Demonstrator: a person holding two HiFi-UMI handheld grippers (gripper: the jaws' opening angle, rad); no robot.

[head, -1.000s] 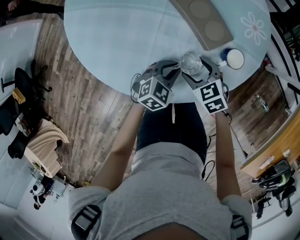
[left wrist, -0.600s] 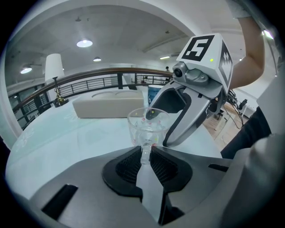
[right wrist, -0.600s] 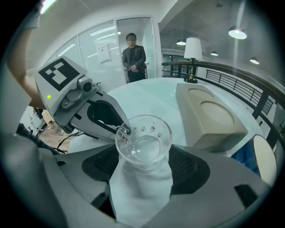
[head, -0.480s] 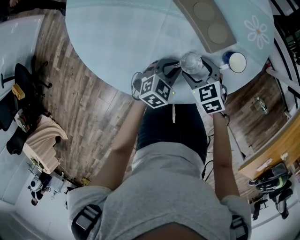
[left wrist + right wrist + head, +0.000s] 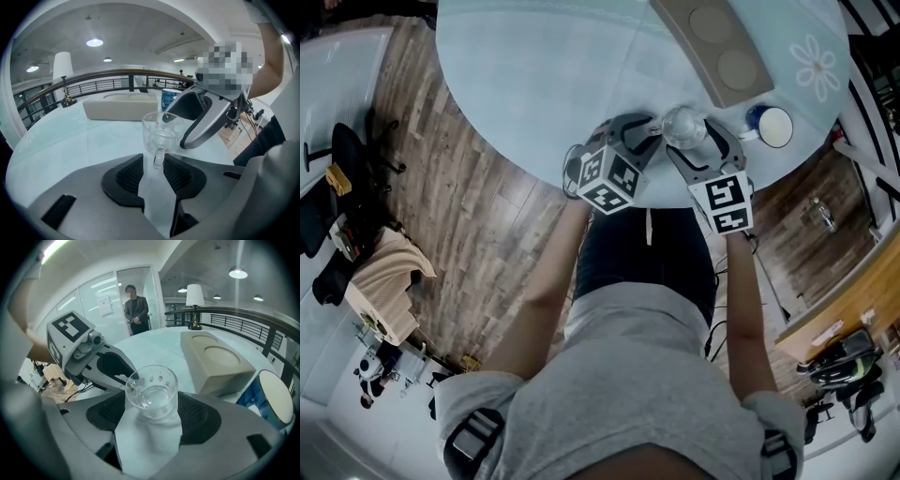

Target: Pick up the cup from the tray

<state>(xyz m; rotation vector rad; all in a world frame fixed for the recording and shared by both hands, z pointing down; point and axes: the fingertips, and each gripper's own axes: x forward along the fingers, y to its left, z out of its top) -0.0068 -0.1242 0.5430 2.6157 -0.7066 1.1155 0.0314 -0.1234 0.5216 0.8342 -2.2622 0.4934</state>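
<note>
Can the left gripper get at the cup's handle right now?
Probably yes. The handle lies between the jaws of the left gripper, which have just been opening and do not squeeze it. The right gripper clamps the glass cup, leaving the handle side free.

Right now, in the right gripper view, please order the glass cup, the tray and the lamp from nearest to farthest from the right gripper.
1. Glass cup: between the fingers.
2. Tray: just behind the cup, to the right.
3. Lamp: far back, upper middle of the view.
</note>
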